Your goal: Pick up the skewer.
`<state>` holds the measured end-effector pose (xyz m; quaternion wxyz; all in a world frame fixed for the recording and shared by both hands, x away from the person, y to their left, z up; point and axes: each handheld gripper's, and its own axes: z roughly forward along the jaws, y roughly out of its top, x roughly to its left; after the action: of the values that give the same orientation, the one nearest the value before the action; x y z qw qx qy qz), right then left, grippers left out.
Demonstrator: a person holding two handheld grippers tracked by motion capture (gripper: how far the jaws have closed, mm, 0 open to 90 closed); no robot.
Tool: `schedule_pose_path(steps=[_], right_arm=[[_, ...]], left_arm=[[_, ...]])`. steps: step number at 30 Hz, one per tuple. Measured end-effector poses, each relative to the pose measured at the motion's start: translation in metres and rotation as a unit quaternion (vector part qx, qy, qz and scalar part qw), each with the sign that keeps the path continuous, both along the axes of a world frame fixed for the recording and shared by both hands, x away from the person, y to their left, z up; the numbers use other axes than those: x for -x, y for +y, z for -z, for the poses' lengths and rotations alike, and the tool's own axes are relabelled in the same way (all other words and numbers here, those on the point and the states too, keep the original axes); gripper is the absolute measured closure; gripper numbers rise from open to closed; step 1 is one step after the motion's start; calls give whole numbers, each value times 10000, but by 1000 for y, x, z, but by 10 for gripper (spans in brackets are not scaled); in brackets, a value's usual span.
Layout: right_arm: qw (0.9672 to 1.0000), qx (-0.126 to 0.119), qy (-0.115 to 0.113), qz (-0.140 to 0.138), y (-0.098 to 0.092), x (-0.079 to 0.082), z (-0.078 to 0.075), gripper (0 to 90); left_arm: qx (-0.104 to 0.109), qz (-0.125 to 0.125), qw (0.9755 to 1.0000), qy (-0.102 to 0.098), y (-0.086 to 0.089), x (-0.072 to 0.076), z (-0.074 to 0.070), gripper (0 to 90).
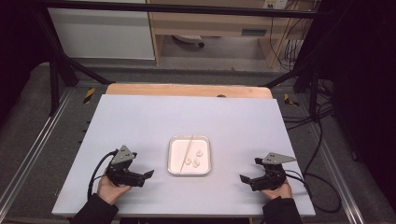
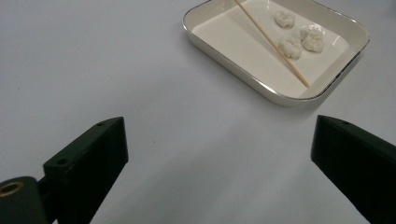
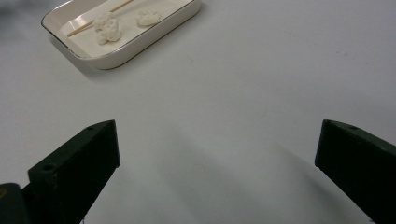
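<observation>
Pale grey surface, dark frame and cables behind. Shallow white rectangular tray sits mid-surface, between both tools. Inside: thin wooden skewer lying diagonally, three small white dough-like lumps beside it. Left tool and right tool rest low, jaws spread wide, holding nothing, well apart from tray. Judgement: approach skewer first. Come in across its length, pinch near mid-shaft, keep jaws clear of tray rim and lumps.
</observation>
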<state>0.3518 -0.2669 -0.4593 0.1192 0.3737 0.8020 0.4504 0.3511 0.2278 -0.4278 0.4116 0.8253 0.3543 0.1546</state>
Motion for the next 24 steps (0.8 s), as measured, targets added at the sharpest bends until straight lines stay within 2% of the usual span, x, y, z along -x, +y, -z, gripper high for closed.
schedule_pose_path(steps=[3, 5, 8, 11, 24], right_arm=[[10000, 4, 1, 3, 0, 0, 0, 7], [10000, 8, 13, 5, 0, 0, 0, 6], [10000, 10, 12, 4, 0, 0, 0, 7], [10000, 39, 9, -9, 0, 0, 0, 7], [10000, 52, 4, -14, 0, 0, 0, 7]], left_arm=[[-48, 17, 10000, -6, -7, 0, -3, 39], [-73, 100, 9999, -97, -11, -3, -4, 40], [-166, 47, 9999, -12, -19, -3, -7, 41], [-241, 50, 9997, -33, -28, -5, -8, 43], [-302, 95, 9995, 19, -62, -15, -12, 81]])
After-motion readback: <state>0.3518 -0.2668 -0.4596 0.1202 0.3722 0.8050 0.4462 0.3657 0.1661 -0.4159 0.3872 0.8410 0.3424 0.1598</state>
